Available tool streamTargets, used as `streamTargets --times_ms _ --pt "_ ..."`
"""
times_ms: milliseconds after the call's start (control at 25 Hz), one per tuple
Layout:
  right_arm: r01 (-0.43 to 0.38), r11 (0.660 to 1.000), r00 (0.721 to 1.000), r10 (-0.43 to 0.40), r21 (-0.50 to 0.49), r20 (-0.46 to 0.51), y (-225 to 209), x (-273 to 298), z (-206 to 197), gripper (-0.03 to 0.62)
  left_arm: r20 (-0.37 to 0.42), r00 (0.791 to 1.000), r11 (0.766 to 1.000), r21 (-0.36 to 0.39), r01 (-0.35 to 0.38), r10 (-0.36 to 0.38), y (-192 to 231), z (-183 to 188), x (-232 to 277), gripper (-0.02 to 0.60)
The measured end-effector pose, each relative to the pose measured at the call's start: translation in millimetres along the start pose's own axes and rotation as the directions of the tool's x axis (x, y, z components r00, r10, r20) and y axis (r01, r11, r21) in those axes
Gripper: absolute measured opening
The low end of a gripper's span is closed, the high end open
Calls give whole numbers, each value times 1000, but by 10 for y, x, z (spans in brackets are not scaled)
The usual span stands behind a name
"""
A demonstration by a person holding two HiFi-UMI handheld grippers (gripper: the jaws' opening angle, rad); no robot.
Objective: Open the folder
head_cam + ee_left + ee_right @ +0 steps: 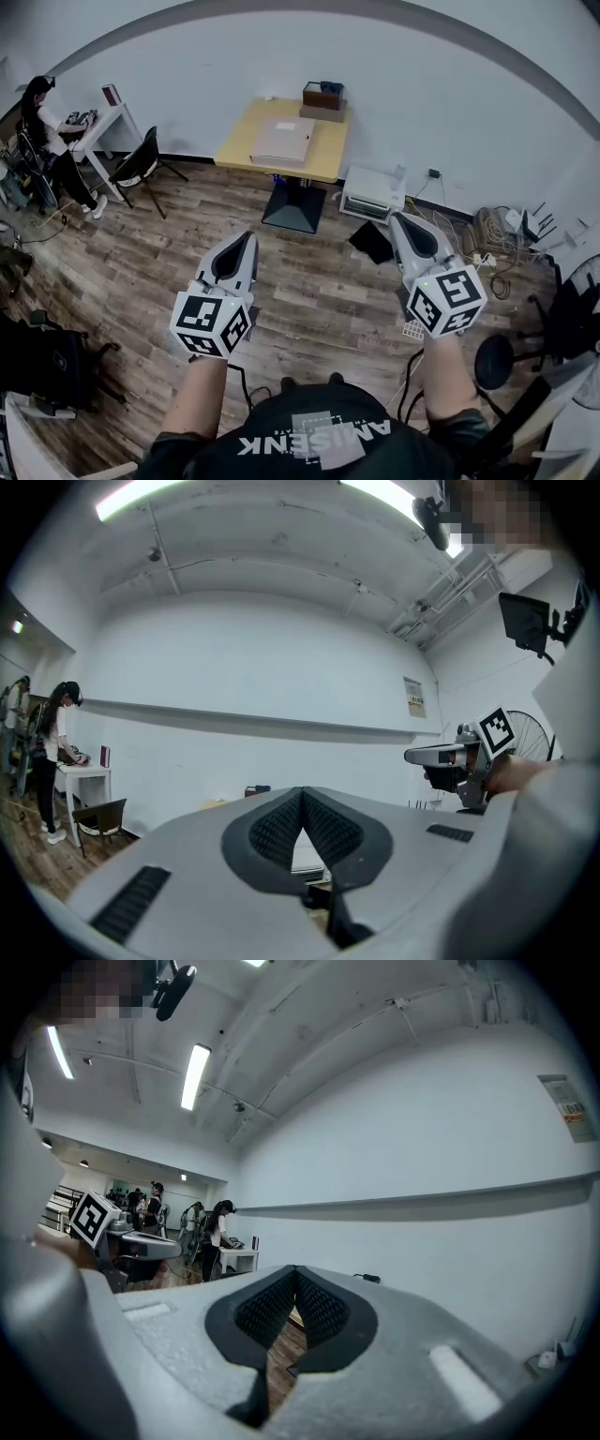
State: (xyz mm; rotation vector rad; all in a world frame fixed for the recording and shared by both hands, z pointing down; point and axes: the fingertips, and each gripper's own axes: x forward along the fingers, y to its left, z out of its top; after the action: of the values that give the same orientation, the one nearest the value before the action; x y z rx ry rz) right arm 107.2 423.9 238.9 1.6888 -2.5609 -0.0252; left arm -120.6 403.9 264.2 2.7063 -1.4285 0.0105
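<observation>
- Wood floor [309, 291] fills the room, with a white wall [422, 84] at the far side.
- At 12 o'clock in the head view stands a yellow worktop [330, 142], close to that wall.
- The folder [281, 141] lies flat on the middle of the worktop. It looks shut, but it is small and far off.
- A dark box [323, 94] sits at the back edge of the worktop, apart from the folder.
- At 10 o'clock a person [47, 122] stands at a white desk [103, 122], with a dark chair [141, 164] near it.
- The left claw [246, 236] is at 7 o'clock and points level at the worktop. Its two halves are pressed together with nothing between them.
- The right claw [398, 217] is at 4 o'clock. It is also closed up tight and holds nothing.
- Both claws are well apart from the folder, so nothing is touched yet.
- I think this is the very first step: getting close to the worktop.
- Next, the person needs to walk up until the folder is within reach.
- Then one claw has to spread apart and catch the free edge of the cover.
- The other claw could press down on the folder so it does not slide while the cover lifts.
</observation>
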Motion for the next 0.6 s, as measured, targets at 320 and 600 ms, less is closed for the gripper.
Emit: streamTargets --times_ms 320,600 --pt "-16 1000 1000 16 -6 -6 20 345 -49 0 -24 1000 1000 -22 14 -14 252 -79 154 0" --pt "-80 997 997 80 9 15 -287 1099 -131 1 -5 999 998 -27 -48 48 616 -47 771 -1"
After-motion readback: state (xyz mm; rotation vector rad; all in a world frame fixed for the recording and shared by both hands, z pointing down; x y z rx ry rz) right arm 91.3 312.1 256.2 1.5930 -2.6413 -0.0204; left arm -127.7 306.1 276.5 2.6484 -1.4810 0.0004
